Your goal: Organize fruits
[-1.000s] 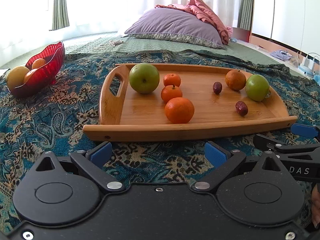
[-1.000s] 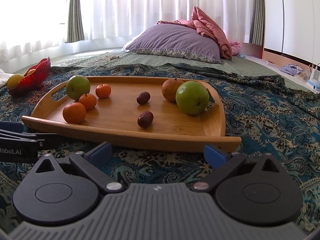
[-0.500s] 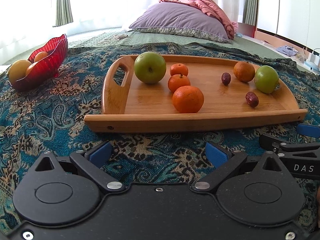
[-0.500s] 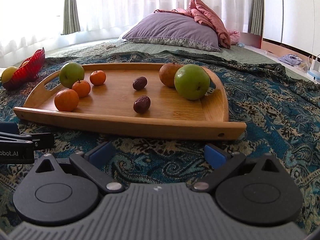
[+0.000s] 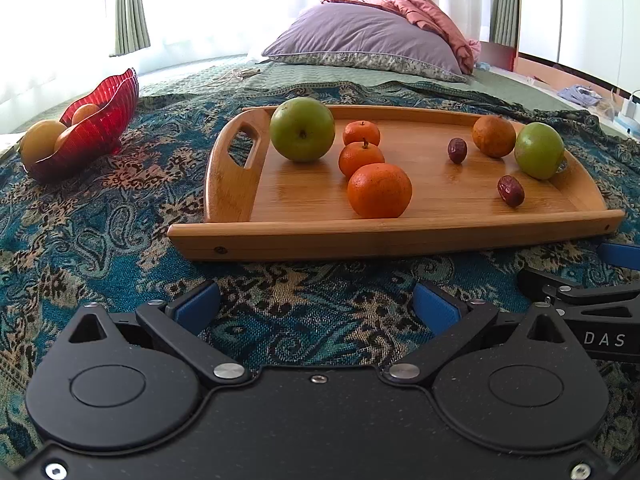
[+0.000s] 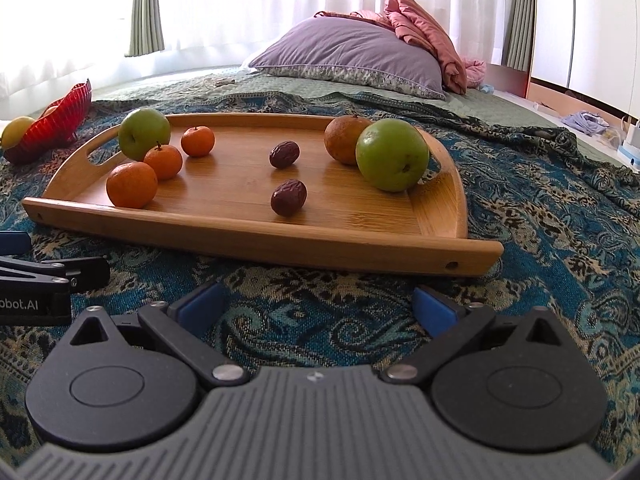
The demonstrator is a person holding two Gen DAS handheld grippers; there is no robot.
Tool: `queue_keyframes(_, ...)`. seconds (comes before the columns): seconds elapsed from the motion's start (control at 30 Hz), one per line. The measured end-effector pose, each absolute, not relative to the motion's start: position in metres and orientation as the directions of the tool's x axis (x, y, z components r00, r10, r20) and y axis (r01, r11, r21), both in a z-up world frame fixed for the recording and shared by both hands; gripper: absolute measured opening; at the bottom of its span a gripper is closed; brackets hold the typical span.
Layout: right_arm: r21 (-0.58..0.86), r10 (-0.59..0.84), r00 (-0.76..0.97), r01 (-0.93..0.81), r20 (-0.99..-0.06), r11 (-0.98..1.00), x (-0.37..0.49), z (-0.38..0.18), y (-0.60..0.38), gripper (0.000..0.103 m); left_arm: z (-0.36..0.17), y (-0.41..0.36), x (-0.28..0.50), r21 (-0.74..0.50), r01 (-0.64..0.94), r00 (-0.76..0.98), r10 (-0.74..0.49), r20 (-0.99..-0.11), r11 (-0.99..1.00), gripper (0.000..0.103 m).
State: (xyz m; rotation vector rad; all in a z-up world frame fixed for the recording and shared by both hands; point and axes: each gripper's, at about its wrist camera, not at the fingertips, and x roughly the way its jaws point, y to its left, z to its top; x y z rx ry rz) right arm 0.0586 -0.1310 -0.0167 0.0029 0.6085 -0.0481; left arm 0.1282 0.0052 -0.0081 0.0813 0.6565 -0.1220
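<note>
Both grippers, left (image 5: 316, 304) and right (image 6: 316, 304), have neared the tray (image 5: 400, 236), fingers wide, empty

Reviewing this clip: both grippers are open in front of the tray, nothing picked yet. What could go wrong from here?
1. The three oranges and the left apple sit bunched together, so fingers closing on one may knock its neighbours rolling.
2. The right apple sits against the tray end beside a brownish orange, leaving little finger room.
3. The left gripper and right gripper sit side by side and could collide reaching in.
</note>
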Motion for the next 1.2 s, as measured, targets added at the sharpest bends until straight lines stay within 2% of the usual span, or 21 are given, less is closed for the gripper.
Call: queue_keyframes(1.2,-0.030,-0.055,0.835,0.047,-0.548,0.998,0.0535,-0.0185,-0.1284,0.103,-0.0105,0.0069,0.1303,0.024,0.140,0.778,-0.095,-0.621,0.990,0.103)
